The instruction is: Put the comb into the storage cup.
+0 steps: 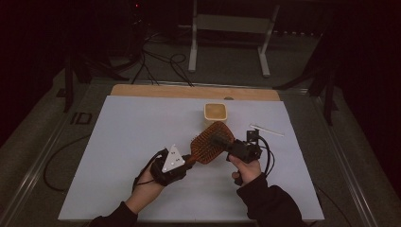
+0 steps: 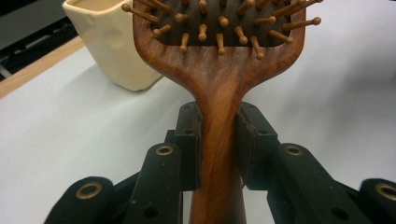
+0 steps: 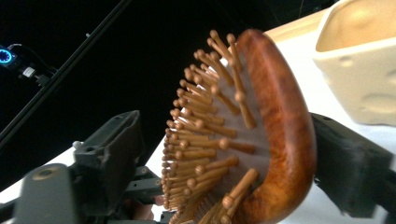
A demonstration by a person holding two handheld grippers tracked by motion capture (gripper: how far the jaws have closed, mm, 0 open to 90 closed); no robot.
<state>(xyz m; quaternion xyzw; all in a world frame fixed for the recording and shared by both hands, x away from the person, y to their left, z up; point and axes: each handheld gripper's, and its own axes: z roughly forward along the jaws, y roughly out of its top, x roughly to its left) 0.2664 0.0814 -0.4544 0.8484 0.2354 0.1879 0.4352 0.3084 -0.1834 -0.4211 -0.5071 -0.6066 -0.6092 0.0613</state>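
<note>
Item 1, wooden paddle hairbrush [image 1: 212, 143]: held above the white counter sheet [image 1: 127, 142], near the middle and a little to my right, handle toward my left hand, head toward my right. Bristle side faces up in the high view. Bristles are wooden pins with rounded tips set in a dark pad.

Item 2, my left tool [image 2: 218, 140]: jaws nearly closed, pads pressed on either side of the brush handle just below where it widens into the head. Firm hold. In the high view it sits at the handle end [image 1: 176, 163], grey three-cornered plate on top.

Item 3, my right tool [image 3: 233, 154]: jaws wide, standing on either side of the brush head. One jaw lies behind the wooden back, very close or touching; the other stands clear of the pin tips with a gap showing. Not clamped. In the high view it reaches the head from the right [image 1: 227, 142].

Item 4, cream cup [image 1: 216, 112]: upright on the sheet, just beyond the brush head, apart from it. Dimpled walls.

Item 5, thin white stick [image 1: 267, 129]: flat on the sheet, to the right of the cup, beyond my right hand [image 1: 246, 169]
</note>
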